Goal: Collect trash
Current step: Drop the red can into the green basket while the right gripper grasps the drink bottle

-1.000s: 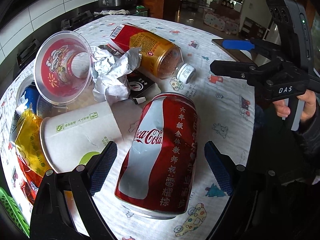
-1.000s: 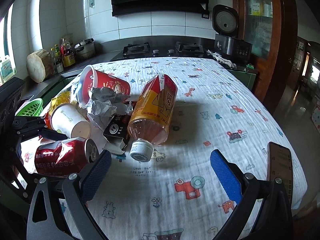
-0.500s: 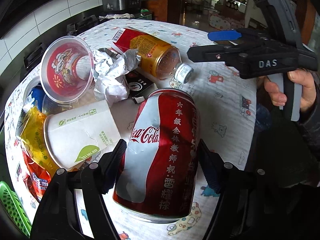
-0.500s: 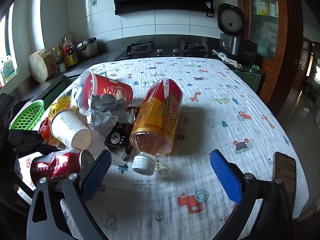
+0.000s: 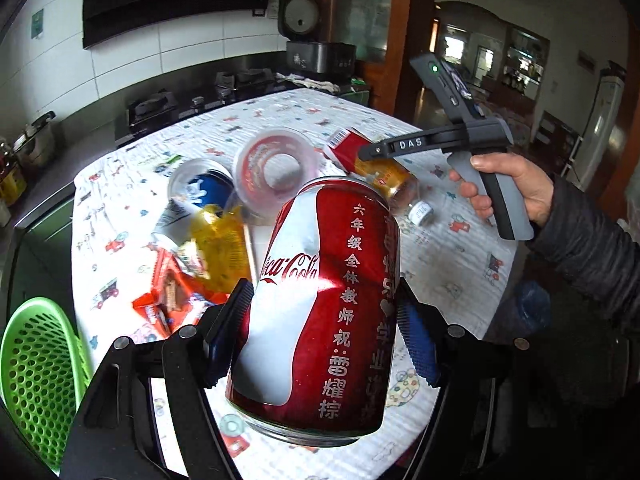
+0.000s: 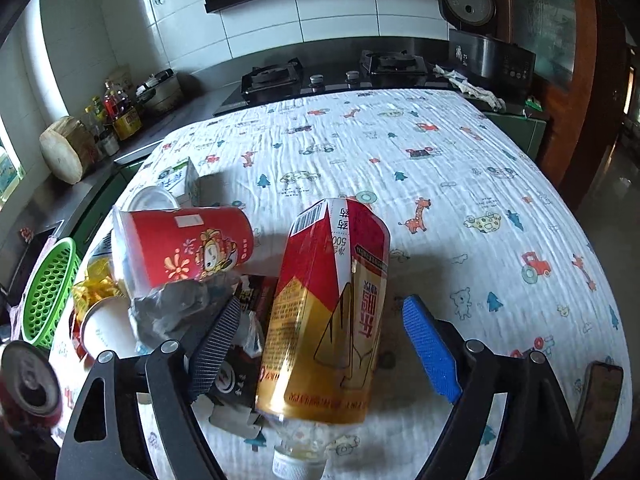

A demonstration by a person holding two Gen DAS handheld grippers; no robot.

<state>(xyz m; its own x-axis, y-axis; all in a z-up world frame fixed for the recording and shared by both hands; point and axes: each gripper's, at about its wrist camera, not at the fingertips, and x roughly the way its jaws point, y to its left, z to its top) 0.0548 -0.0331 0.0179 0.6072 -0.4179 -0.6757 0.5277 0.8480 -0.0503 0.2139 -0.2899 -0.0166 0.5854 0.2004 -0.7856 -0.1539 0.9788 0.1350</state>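
Observation:
My left gripper [image 5: 320, 340] is shut on a dented red Coca-Cola can [image 5: 320, 304] and holds it lifted above the table; the can also shows at the lower left of the right wrist view [image 6: 28, 384]. My right gripper [image 6: 320, 344] is open, its fingers on either side of a red and gold drink bottle [image 6: 332, 312] that lies on the cloth with its white cap [image 6: 296, 466] toward me. The right gripper also shows in the left wrist view [image 5: 440, 144], above the bottle [image 5: 380, 172].
A pile of trash lies left of the bottle: a red plastic cup [image 6: 180, 248], a white paper cup [image 6: 104, 332], crumpled paper [image 6: 176, 308], a black box [image 6: 240, 364], yellow and red wrappers [image 5: 208, 256]. A green basket [image 5: 36, 372] sits off the table's left edge. A phone [image 6: 600, 396] lies at right.
My left gripper closed on the Coca-Cola can and lifted it off the table. My right gripper moved forward and down until its open fingers straddle the bottle.

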